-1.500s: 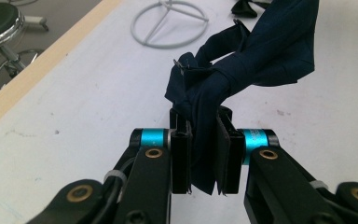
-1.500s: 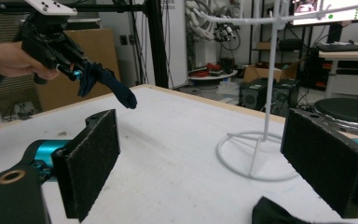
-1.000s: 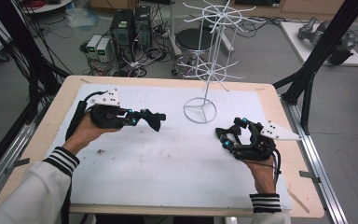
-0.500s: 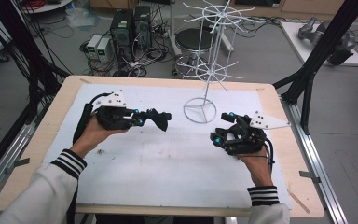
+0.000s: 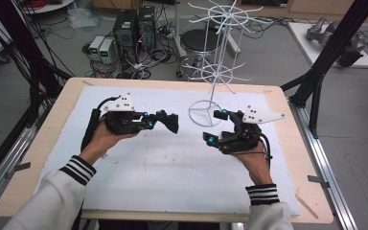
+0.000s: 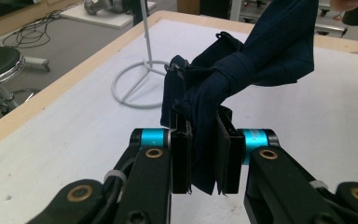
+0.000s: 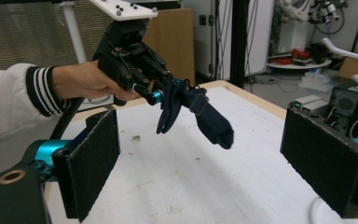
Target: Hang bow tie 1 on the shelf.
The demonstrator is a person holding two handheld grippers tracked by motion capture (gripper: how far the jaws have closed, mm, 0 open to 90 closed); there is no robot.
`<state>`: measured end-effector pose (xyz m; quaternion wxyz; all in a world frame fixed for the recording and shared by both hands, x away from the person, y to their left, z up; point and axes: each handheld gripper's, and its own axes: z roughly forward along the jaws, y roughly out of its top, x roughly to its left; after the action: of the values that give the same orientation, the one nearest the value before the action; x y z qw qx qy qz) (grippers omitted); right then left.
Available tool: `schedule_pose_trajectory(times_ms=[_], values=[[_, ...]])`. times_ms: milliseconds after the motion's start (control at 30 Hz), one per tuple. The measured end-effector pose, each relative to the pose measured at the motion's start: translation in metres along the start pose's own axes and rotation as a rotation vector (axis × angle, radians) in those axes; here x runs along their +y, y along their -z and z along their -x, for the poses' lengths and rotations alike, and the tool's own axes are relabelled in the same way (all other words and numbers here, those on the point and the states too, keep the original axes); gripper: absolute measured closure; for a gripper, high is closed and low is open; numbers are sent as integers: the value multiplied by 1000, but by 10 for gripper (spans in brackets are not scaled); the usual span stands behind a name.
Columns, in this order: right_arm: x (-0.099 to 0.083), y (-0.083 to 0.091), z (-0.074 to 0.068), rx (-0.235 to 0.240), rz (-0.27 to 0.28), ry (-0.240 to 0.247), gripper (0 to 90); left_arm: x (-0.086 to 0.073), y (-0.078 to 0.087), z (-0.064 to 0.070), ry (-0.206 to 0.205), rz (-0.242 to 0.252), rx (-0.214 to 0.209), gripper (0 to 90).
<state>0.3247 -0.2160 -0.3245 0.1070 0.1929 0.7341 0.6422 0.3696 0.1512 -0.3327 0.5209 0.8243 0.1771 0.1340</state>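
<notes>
A dark navy cloth (image 6: 242,65), perhaps a sock, is pinched between the jaws of my left gripper (image 6: 204,156), which is shut on it. From above, the cloth (image 5: 168,121) sticks out to the right of the left gripper (image 5: 149,120), above the white mat. In the right gripper view the cloth (image 7: 200,114) hangs from the left gripper (image 7: 161,98) straight ahead. My right gripper (image 7: 200,158) is open wide, its pads empty, and faces the cloth. From above the right gripper (image 5: 216,127) sits about a hand's width right of the cloth.
A white wire display rack (image 5: 220,52) stands on a ring base (image 5: 204,114) at the back of the white mat (image 5: 172,167), between the grippers. The wooden table edge (image 5: 287,124) runs on the right. A black stool (image 5: 199,42) and computers (image 5: 134,24) are beyond the table.
Both hands have moved inward toward the mat's middle. The left gripper carried the cloth rightward; the right gripper turned to face it with its jaws open.
</notes>
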Motion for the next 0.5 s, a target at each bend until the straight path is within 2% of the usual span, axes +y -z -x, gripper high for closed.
schedule_pose_trajectory(times_ms=[233, 400, 500], values=[[5, -13, -2, 35, -20, -12, 119, 6, -5, 8, -3, 24, -7, 786], [8, -21, -4, 58, -44, 2, 123, 7, -8, 11, 3, 35, -22, 786], [10, -26, -5, 76, -53, 4, 165, 9, -11, 14, 1, 41, -32, 786]])
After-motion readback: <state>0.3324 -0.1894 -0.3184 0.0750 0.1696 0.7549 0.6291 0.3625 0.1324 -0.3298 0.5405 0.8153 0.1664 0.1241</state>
